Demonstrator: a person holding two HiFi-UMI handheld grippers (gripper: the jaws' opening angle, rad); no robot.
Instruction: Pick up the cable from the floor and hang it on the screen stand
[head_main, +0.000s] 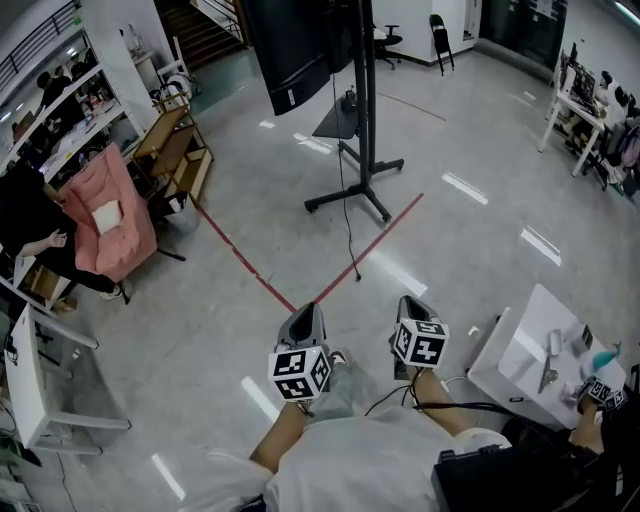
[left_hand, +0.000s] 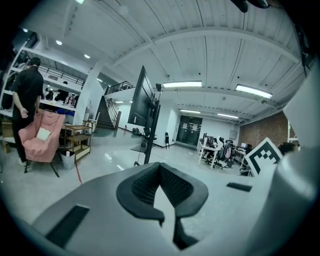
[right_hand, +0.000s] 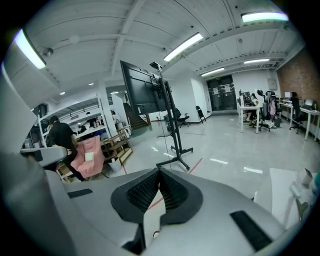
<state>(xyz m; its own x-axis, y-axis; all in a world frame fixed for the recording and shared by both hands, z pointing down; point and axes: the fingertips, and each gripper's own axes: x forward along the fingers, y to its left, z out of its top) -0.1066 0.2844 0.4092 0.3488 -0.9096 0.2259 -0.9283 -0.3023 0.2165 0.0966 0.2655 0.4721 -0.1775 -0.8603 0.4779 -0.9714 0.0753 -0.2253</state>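
The screen stand (head_main: 364, 110) is a black pole on a wheeled base, with a dark screen (head_main: 297, 42) at its top, and it stands on the floor ahead of me. A thin black cable (head_main: 346, 215) hangs from the screen and ends on the floor by the red tape. My left gripper (head_main: 308, 312) and right gripper (head_main: 412, 303) are held side by side over the floor, well short of the stand. Both are shut with nothing between their fingers. The stand (left_hand: 150, 130) also shows past the left gripper (left_hand: 160, 166). The right gripper (right_hand: 159, 173) points toward the stand (right_hand: 172, 125).
Red tape lines (head_main: 250, 265) cross the floor in a V. A pink armchair (head_main: 105, 215), a person in black (head_main: 30, 220) and a wooden cart (head_main: 175, 145) are at the left. A white table (head_main: 520, 355) with small items is at my right, and a white desk (head_main: 30, 390) is at the lower left.
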